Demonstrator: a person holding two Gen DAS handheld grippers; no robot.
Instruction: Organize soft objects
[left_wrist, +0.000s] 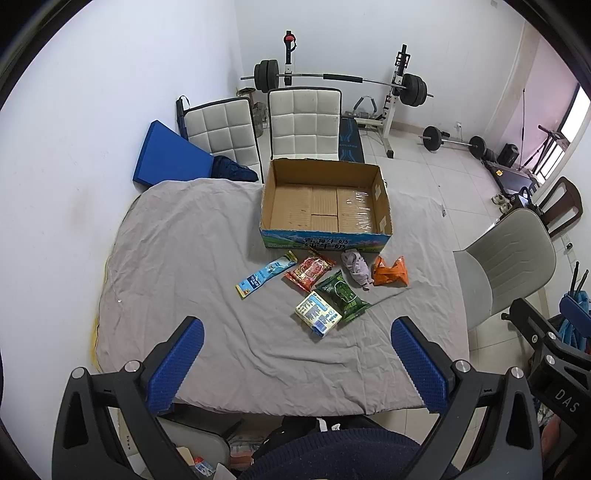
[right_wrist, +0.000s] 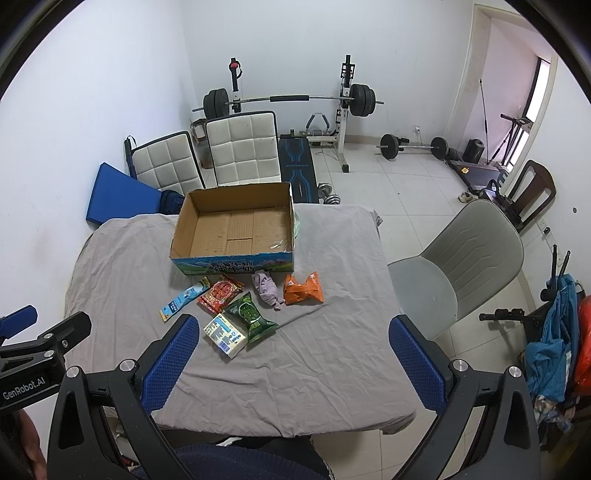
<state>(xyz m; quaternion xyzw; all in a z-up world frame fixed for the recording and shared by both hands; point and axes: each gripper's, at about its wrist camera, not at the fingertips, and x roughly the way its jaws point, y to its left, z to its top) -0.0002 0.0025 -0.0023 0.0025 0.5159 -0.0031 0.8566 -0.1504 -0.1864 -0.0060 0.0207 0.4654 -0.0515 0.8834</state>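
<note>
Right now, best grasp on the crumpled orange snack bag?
Take the crumpled orange snack bag at its pinched middle, coming straight down with the right gripper. The waist is narrowest, and the bag lies flat, apart from the lilac cloth.

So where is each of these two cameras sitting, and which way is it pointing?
Left wrist: rides the left gripper, facing forward and down over the grey-sheeted table toward the cardboard box; its own blue-padded jaws stand open, and the right gripper shows at the right edge.
Right wrist: rides the right gripper, same heading from further right; jaws open, and the left gripper shows at the left edge.
Shared: box, snack packets, barbell rack.
</note>
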